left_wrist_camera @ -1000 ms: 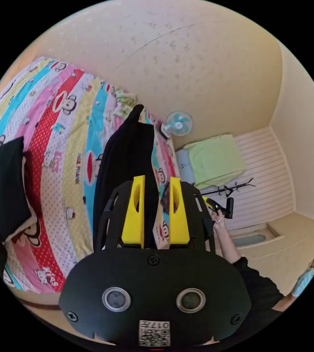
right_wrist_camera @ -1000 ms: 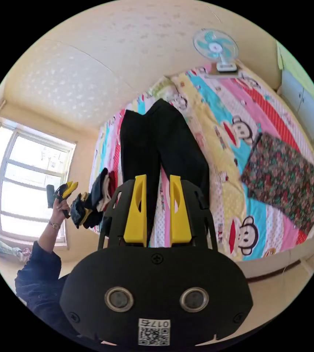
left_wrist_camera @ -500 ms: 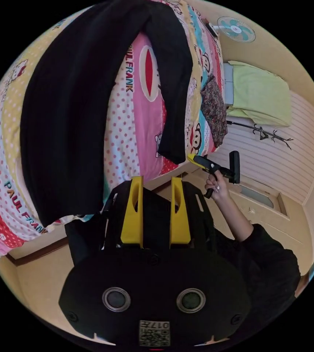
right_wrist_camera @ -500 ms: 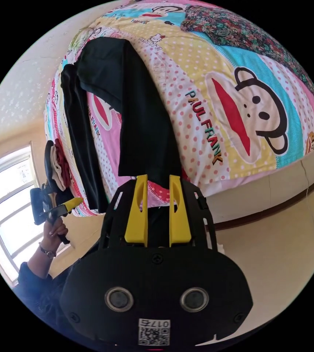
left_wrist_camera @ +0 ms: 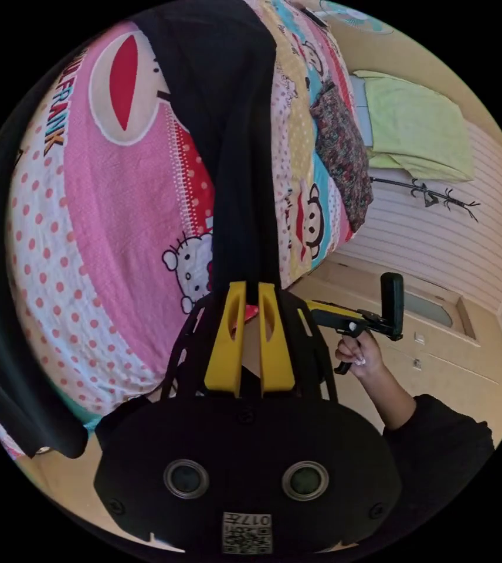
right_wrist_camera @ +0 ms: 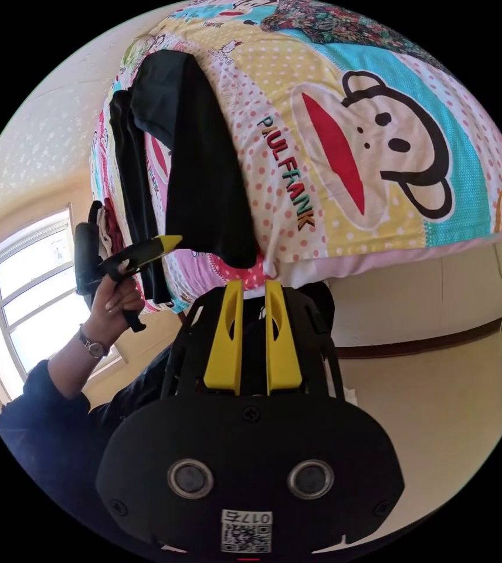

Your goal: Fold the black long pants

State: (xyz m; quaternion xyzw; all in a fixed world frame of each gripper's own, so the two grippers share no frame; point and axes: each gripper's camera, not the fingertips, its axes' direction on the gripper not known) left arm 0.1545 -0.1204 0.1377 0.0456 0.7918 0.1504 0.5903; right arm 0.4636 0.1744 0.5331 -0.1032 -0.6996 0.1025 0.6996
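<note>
Where the left gripper view looks along its own yellow jaws, the left gripper (left_wrist_camera: 251, 287) has them drawn close together with only a thin slit between them, at the hem of one leg of the black long pants (left_wrist_camera: 236, 146). The cloth comes down to the tips, but I cannot tell if both jaws really press on it. This leg lies along the colourful cartoon bedsheet (left_wrist_camera: 116, 246) up to the top of the view, and the other leg runs as a dark band along the left edge of the same view. Just beside the jaws, a hand (left_wrist_camera: 359, 355) holds the right gripper (left_wrist_camera: 315, 309), whose yellow tip points toward the edge of the bed.

In the right gripper view, the right gripper (right_wrist_camera: 254, 287) has its jaws also near each other with a narrow gap, and they sit just below the hem of a pants leg (right_wrist_camera: 204, 170) at the edge of the bed; if they hold the cloth is not clear. The left gripper (right_wrist_camera: 166, 241) appears here at the hem of the second leg, held by a hand (right_wrist_camera: 113, 299) with a wristwatch (right_wrist_camera: 91, 348). A floral garment (left_wrist_camera: 342, 146) lies on the sheet, well apart from the pants. A window (right_wrist_camera: 34, 305) is behind the hand.
</note>
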